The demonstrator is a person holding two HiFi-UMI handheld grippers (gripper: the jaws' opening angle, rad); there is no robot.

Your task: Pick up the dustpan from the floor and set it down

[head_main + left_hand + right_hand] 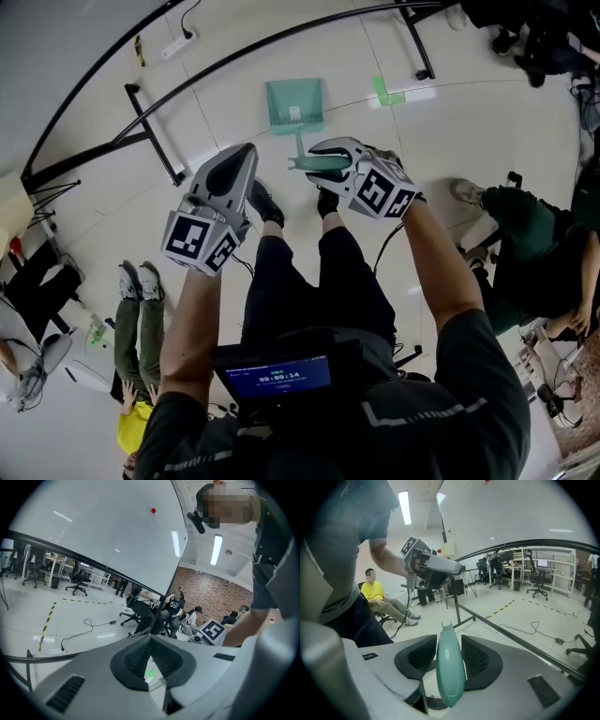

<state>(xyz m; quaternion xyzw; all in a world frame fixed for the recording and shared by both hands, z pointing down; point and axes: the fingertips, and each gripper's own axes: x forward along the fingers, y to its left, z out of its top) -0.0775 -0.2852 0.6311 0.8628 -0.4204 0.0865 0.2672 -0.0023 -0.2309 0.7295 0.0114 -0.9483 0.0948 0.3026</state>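
Observation:
A teal dustpan [295, 105] sits low over the pale floor ahead of my feet. Its thin stem rises toward me and ends in a teal handle [321, 167]. My right gripper [314, 161] is closed on that handle; in the right gripper view the handle [450, 667] stands upright between the two black pads [480, 658] and touches both. The pan itself is hidden in that view. My left gripper [246, 152] hovers to the left of the handle, apart from it, tips together and holding nothing [150, 638].
Black metal frame bars [155, 136] cross the floor left of the pan, and a curved bar arcs behind it. A green tape mark [386, 92] lies to its right. A seated person in green [534, 234] is at right, another in yellow [141, 422] at lower left.

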